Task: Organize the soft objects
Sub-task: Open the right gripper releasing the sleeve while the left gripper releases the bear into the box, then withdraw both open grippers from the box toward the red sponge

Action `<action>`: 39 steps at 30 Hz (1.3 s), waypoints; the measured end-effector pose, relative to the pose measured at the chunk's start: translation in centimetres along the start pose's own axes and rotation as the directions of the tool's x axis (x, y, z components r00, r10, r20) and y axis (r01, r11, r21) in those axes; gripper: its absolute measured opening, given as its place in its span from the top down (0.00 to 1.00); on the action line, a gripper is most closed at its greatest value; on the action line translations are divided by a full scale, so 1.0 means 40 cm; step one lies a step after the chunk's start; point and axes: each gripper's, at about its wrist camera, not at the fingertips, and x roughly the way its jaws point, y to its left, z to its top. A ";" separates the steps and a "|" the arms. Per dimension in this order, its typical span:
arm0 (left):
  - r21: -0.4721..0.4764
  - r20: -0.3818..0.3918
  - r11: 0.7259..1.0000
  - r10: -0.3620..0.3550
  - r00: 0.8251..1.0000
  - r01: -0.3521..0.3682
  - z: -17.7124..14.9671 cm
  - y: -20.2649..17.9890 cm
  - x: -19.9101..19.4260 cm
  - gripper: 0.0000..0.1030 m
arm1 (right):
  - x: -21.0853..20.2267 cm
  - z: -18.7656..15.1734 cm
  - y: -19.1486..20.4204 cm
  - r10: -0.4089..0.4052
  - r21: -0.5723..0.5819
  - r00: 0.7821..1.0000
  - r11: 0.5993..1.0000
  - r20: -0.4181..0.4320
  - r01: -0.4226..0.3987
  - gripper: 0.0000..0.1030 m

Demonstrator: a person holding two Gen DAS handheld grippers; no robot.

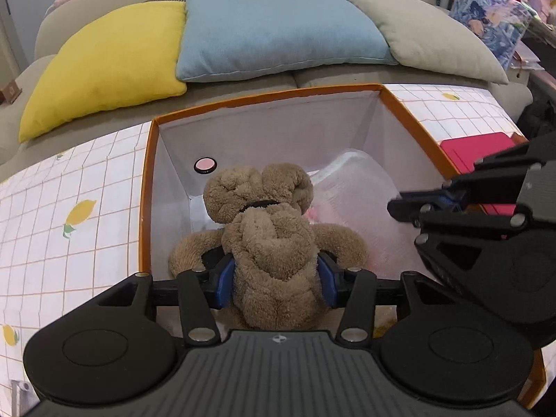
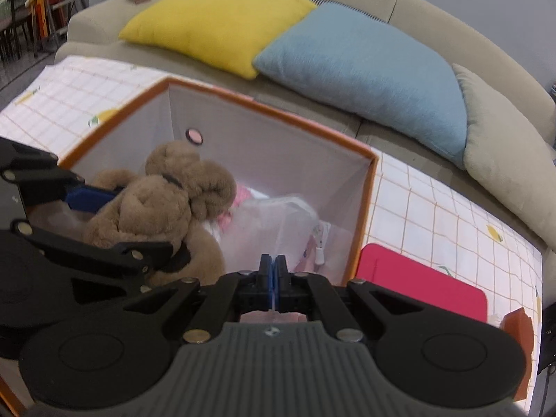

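A brown teddy bear (image 1: 271,236) (image 2: 153,208) hangs head-first inside the open orange-rimmed fabric box (image 1: 146,191) (image 2: 278,111). My left gripper (image 1: 276,278) (image 2: 139,226) is shut on its body, a blue pad pressing into the plush on each side. At the right of the left wrist view my right gripper (image 1: 399,206) (image 2: 274,267) reaches over the box with its pads together. Below it in the box lies a crumpled clear plastic bag (image 1: 354,187) (image 2: 278,219) over something pink (image 2: 239,194). Whether the right pads pinch any of the bag I cannot tell.
The box stands on a white checked cloth with lemon prints (image 1: 69,208). A red flat item (image 1: 476,149) (image 2: 417,278) lies just right of the box. Behind, a beige sofa carries a yellow cushion (image 1: 104,66), a blue cushion (image 1: 274,31) and a beige cushion (image 1: 427,31).
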 end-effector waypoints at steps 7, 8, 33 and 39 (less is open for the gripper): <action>0.007 0.005 1.000 0.020 1.000 -0.020 -0.004 -0.008 -0.021 0.30 | 0.018 -0.015 0.000 0.002 -0.039 1.000 0.999 -0.002 -0.002 0.98; 0.005 0.008 1.000 0.020 1.000 -0.020 0.001 -0.004 -0.022 0.30 | 0.014 -0.015 -0.004 0.003 -0.037 1.000 0.999 0.000 -0.003 0.96; -0.005 0.333 1.000 -0.011 0.943 0.013 -0.106 -0.130 -0.330 0.21 | -0.332 -0.188 -0.136 0.102 0.266 0.963 0.949 0.248 -0.169 0.46; 0.044 0.338 0.997 -0.072 0.938 0.060 -0.162 -0.198 -0.354 0.21 | -0.390 -0.323 -0.152 0.086 0.339 0.964 0.925 0.252 -0.171 0.46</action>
